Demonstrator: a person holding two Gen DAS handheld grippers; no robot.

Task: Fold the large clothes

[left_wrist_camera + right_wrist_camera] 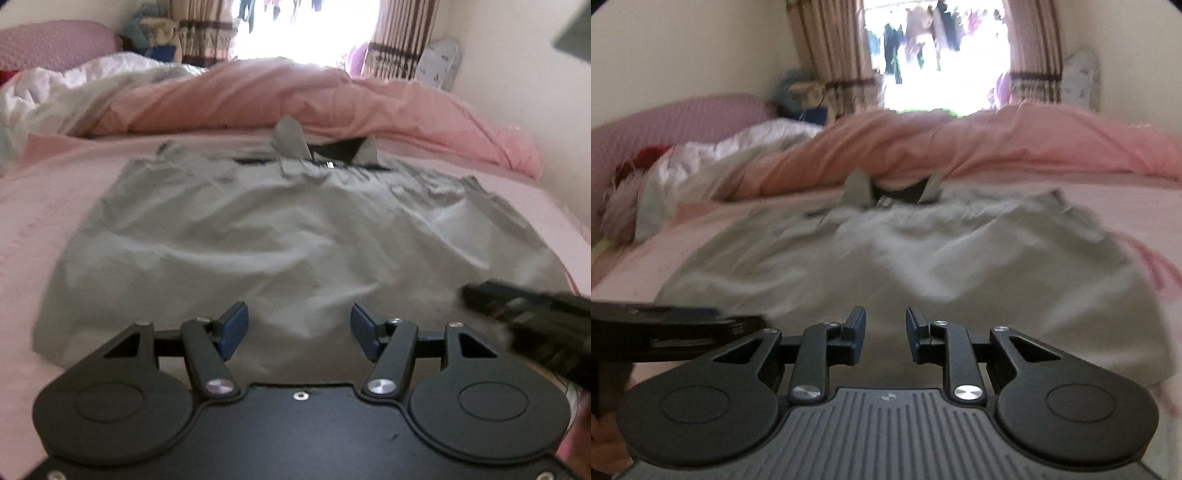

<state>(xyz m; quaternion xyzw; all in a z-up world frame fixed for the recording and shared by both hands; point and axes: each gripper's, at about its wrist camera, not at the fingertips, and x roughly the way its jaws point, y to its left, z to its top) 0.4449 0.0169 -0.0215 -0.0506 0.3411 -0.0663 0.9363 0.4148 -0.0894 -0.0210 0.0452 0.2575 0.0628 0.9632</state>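
Presently the grey shirt (258,236) lies spread face-down or face-up (which cannot be told through the blur) on the pink sheet (55,199) of the bed, its collar (291,142) at the far end against a bunched pink duvet (332,99) and its hem nearest the cameras. The cloth is rumpled, with creases across the body and the sleeves drawn in at the shoulders; no fold across the body is evident. The left gripper (299,332) hovers over the near hem with its jaws open and nothing between the blue pads (234,326). The right gripper (885,334) stands over the hem further to the right, jaws parted more narrowly, likewise empty; no pad presses on cloth in either view. Each tool appears as a dark blur at the edge of the other's view, so the two are side by side. Judgement: the step in hand is the approach to the hem, ahead of a first fold. The next move calls for each gripper to descend to a hem corner, well apart from the other, and pinch both layers cleanly without taking up the sheet beneath. White bedding (713,155) and striped curtains (831,55) lie beyond, clear of the work.
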